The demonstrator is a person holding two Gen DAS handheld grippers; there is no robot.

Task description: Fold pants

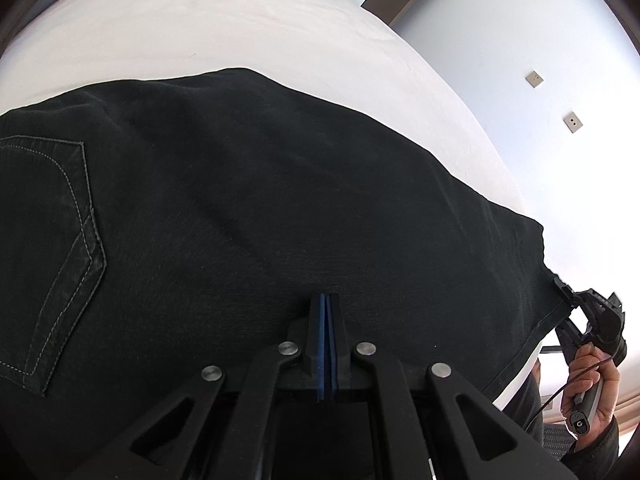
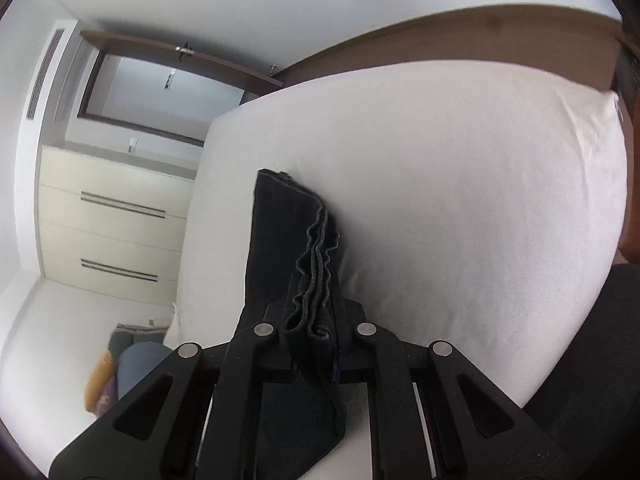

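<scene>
Black denim pants [image 1: 248,200] lie folded lengthwise across a white bed [image 1: 200,20], a back pocket with pale stitching at the left. My left gripper [image 1: 327,300] is shut, blue pads pressed together, low over the pants' near edge; whether it pinches cloth is hidden. My right gripper [image 2: 316,312] is shut on the stacked hem layers of the pants [image 2: 288,232], which stand up between its fingers. It also shows in the left wrist view [image 1: 568,296], at the pants' right end.
The white bed [image 2: 460,200] fills most of the right wrist view. A cream chest of drawers [image 2: 112,220] stands beyond its left side, with a doorway behind. A white wall with two sockets [image 1: 534,79] is at the right.
</scene>
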